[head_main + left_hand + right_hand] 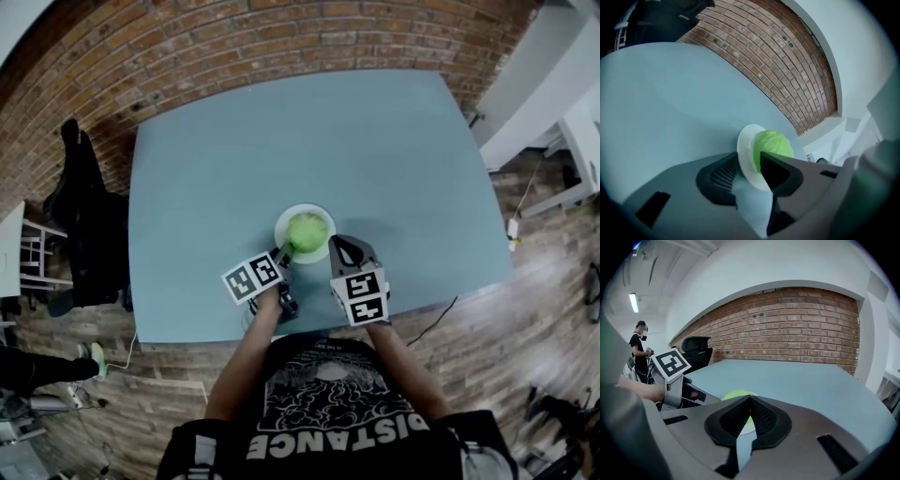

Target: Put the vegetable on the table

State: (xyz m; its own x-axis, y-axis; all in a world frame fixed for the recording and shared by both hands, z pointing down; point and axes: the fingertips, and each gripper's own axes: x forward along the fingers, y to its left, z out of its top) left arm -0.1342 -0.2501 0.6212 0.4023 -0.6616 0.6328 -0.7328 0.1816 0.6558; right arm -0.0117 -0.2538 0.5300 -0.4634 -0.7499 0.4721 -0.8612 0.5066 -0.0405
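Note:
A green cabbage (pixel 307 230) lies on a white plate (pixel 282 223) near the front edge of the blue-grey table (pixel 281 141). My left gripper (pixel 284 253) reaches the plate's near-left rim. In the left gripper view its jaws stand apart, with the plate (pixel 746 154) edge between them and the cabbage (pixel 776 143) just beyond; the left gripper (pixel 747 176) is open. My right gripper (pixel 337 244) hovers just right of the plate. In its own view the right gripper (pixel 750 401) is shut, tips meeting with nothing held, and the cabbage (pixel 736 393) peeks over its jaws.
A brick wall (pixel 187 47) runs behind the table. A black chair (pixel 84 216) stands at the table's left side. A cable (pixel 431 319) hangs off the front right edge. A person (pixel 640 348) stands far off at the left. Wooden floor surrounds the table.

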